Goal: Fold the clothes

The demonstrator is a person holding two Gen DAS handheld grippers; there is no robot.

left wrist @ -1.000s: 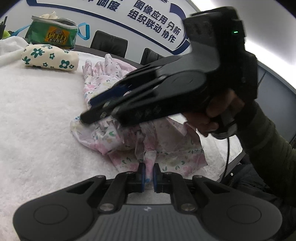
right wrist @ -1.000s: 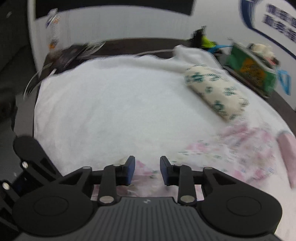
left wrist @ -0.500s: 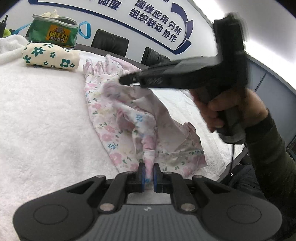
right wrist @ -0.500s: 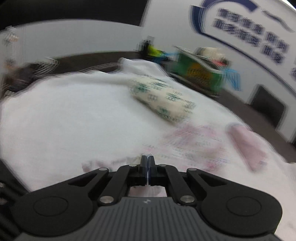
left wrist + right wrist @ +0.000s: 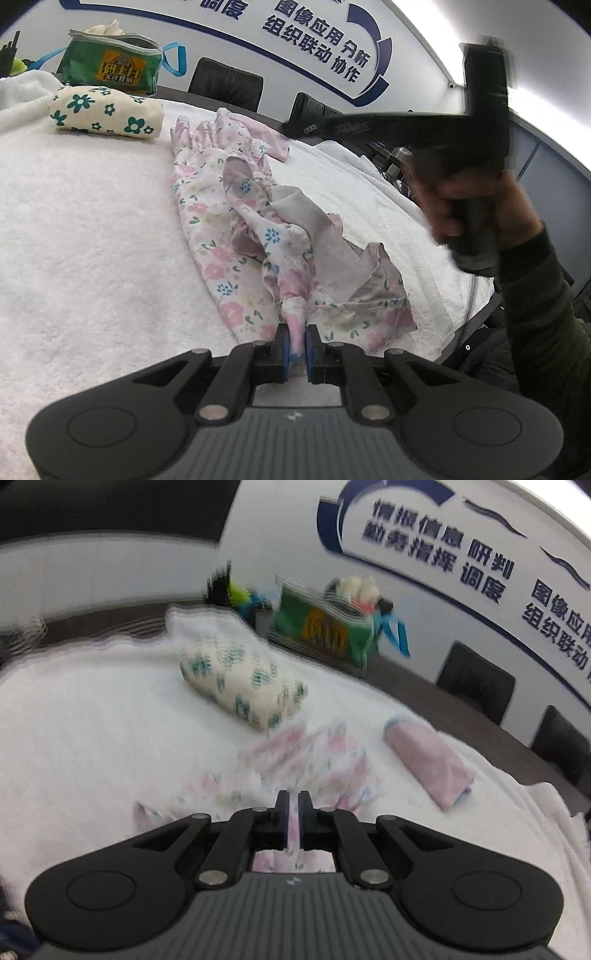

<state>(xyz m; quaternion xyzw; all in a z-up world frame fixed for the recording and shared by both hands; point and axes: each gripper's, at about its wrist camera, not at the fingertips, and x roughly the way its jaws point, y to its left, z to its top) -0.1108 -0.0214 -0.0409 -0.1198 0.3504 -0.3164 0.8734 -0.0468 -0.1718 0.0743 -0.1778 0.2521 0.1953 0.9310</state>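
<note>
The left claw (image 5: 295, 345) is closed on a bunched edge of the floral garment (image 5: 236, 221), which lies stretched and crumpled along the white towel-covered worktop (image 5: 85, 236). At the far left stands a rolled flower-print cloth (image 5: 107, 112) before a green bag (image 5: 110, 62). To the right, the right claw (image 5: 291, 821) hangs raised over the garment, jaws nearly together; whether it holds cloth I cannot tell, the view is blurred
</note>
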